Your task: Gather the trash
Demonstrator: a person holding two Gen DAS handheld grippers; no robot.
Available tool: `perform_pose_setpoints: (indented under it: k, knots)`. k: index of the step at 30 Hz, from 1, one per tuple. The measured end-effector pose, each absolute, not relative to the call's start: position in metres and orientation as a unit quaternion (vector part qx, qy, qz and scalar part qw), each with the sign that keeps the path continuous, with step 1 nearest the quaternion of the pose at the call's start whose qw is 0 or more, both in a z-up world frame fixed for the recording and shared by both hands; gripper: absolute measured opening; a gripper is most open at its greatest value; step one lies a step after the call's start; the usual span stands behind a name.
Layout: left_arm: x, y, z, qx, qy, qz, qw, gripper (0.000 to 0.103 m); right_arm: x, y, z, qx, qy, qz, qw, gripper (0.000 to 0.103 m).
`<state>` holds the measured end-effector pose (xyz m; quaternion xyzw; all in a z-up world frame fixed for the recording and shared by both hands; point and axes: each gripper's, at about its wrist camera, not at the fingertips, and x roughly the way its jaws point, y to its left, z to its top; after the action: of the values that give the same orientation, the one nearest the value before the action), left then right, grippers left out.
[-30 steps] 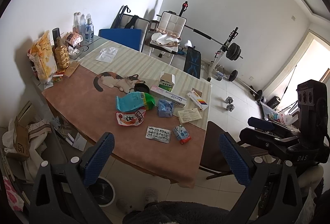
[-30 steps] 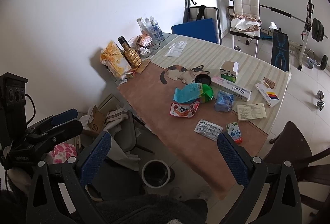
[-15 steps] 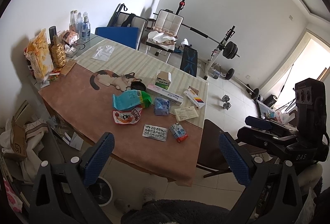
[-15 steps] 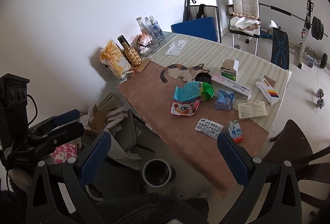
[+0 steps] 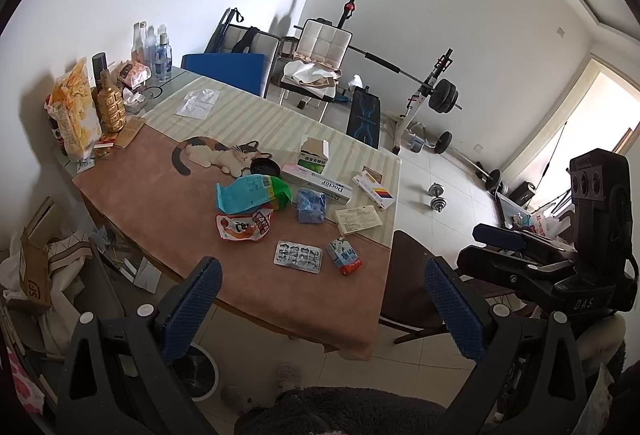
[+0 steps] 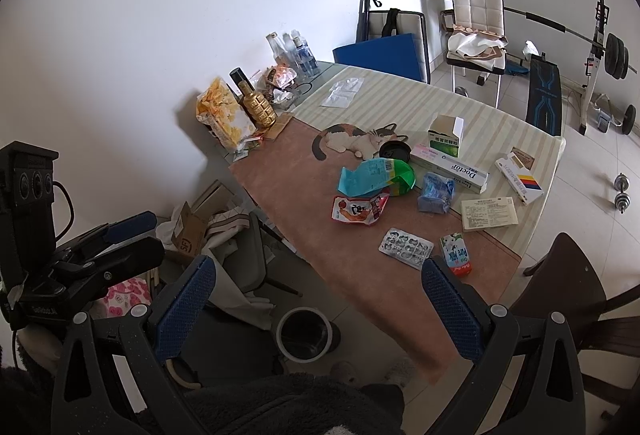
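Right wrist view: both right tongs [image 6: 316, 303] and left tongs [image 5: 320, 305] gape empty above the counter [image 6: 288, 179], near a blister pack [image 6: 406, 248] and milk carton [image 6: 456, 255].

Both grippers pull up and back from the worktop [image 5: 132, 195], which now sits smaller and farther off in both views.
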<state>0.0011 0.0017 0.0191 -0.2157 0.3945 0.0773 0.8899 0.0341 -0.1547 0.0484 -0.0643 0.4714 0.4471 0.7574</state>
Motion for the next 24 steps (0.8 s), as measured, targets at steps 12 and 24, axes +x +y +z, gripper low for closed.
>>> perform_pose_setpoints:
  k: [12, 24]
  knots:
    - [0.001, 0.0003, 0.0197, -0.218, 0.393, 0.08, 0.89, 0.103, 0.0339, -0.155, 0.0487, -0.065, 0.471, 0.447, 0.758, 0.103]
    - [0.0009, -0.0017, 0.0199, -0.218, 0.392, 0.08, 0.89, 0.103, 0.0314, -0.156, 0.049, -0.066, 0.47, 0.446, 0.759, 0.103]
